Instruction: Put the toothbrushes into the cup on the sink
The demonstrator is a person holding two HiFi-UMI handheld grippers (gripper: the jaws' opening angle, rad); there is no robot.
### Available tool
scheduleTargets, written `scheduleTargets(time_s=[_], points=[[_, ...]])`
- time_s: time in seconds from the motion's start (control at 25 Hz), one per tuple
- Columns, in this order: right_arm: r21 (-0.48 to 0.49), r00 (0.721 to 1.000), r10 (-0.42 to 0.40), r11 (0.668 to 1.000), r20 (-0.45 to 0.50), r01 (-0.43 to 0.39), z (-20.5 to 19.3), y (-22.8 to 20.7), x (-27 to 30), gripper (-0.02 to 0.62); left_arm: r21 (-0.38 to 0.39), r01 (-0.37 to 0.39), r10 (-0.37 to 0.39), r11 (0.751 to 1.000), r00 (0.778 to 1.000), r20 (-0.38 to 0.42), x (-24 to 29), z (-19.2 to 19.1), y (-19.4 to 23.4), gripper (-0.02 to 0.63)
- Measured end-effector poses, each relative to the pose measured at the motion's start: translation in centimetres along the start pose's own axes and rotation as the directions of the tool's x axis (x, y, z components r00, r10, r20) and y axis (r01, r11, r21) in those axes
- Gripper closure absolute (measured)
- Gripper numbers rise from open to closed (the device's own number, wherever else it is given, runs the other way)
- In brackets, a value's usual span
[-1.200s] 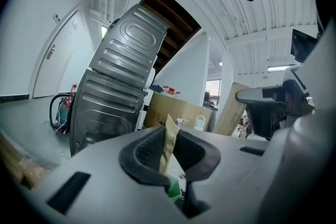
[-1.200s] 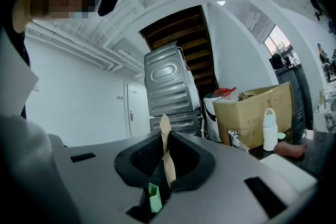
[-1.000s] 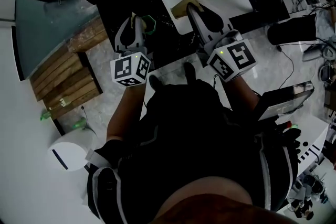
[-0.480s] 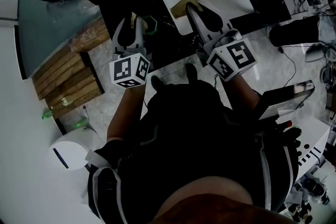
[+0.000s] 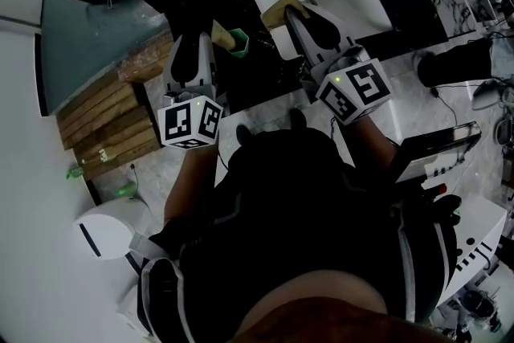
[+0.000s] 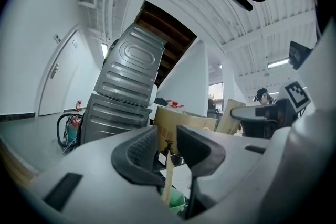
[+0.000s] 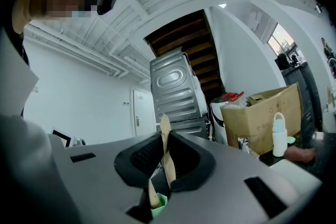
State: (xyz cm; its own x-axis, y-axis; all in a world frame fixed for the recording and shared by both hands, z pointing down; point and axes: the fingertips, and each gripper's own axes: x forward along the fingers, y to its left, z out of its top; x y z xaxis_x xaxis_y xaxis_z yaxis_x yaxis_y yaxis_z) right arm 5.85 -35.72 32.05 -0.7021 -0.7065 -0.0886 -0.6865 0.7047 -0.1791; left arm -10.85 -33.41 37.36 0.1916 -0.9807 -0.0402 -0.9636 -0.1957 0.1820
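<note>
1. The left gripper (image 6: pixel 167 150), at the lower middle of its view, has its jaws opening. The pads are clear of the toothbrush (image 6: pixel 168 178) between them, which stands in the green cup (image 6: pixel 177 203).
2. The right gripper (image 7: pixel 165 157) clamps a second toothbrush (image 7: pixel 165 131), probably not yet in the cup.
3. The print on the box (image 6: pixel 181 122) is too small to read.

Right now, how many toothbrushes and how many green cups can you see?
Green cup: 1
Toothbrushes: 2, one standing in that cup, one pinched by the right gripper
Total: 3
</note>
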Motion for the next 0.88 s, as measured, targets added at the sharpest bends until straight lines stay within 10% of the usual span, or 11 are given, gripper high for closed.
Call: scheduleTargets(time_s=[0.88], points=[[0.012, 0.995, 0.091, 0.996, 0.034, -0.092, 1.2, 3.1, 0.8, 0.551, 0.036, -0.025, 0.023, 0.999, 0.998, 0.051, -4.6, 3.7, -0.1, 0.6]])
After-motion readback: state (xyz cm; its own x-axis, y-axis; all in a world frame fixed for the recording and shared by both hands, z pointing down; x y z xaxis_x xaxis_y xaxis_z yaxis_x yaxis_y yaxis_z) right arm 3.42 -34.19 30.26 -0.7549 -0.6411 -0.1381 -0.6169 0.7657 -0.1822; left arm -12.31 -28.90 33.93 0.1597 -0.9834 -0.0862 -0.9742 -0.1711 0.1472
